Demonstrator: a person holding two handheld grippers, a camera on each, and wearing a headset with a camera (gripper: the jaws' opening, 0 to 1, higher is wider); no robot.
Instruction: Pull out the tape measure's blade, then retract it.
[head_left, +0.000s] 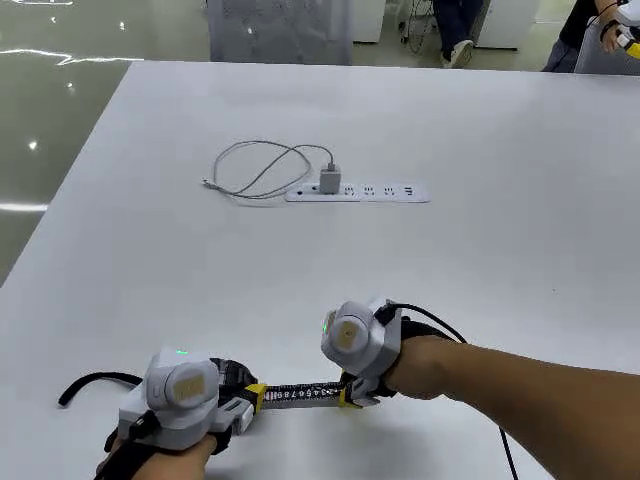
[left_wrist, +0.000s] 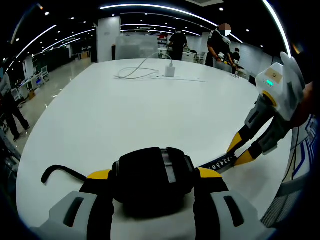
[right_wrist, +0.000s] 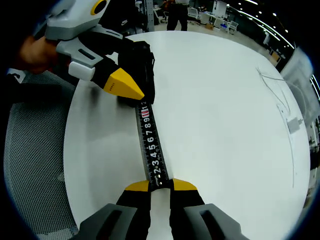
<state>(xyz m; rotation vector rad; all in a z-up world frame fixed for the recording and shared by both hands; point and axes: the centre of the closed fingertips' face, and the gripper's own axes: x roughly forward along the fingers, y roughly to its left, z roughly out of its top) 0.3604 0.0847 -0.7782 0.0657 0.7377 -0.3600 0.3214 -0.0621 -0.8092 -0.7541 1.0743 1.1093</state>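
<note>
The black tape measure case (head_left: 232, 385) lies on the white table (head_left: 400, 120) near its front edge, with my left gripper (head_left: 246, 396) shut on it. In the left gripper view the case (left_wrist: 152, 172) sits between the yellow-tipped jaws. A short length of blade (head_left: 300, 393) with printed numbers runs right from the case to my right gripper (head_left: 347, 394), which is shut on the blade's end. In the right gripper view the blade (right_wrist: 151, 147) stretches from my right gripper (right_wrist: 160, 185) up to the case (right_wrist: 142, 57). The right gripper (left_wrist: 239, 152) also shows in the left gripper view.
A white power strip (head_left: 370, 193) with a plugged charger (head_left: 330, 181) and a looped grey cable (head_left: 255, 168) lies mid-table. A black strap (head_left: 90, 381) trails left of the left gripper. People stand beyond the table's far edge (left_wrist: 220, 42).
</note>
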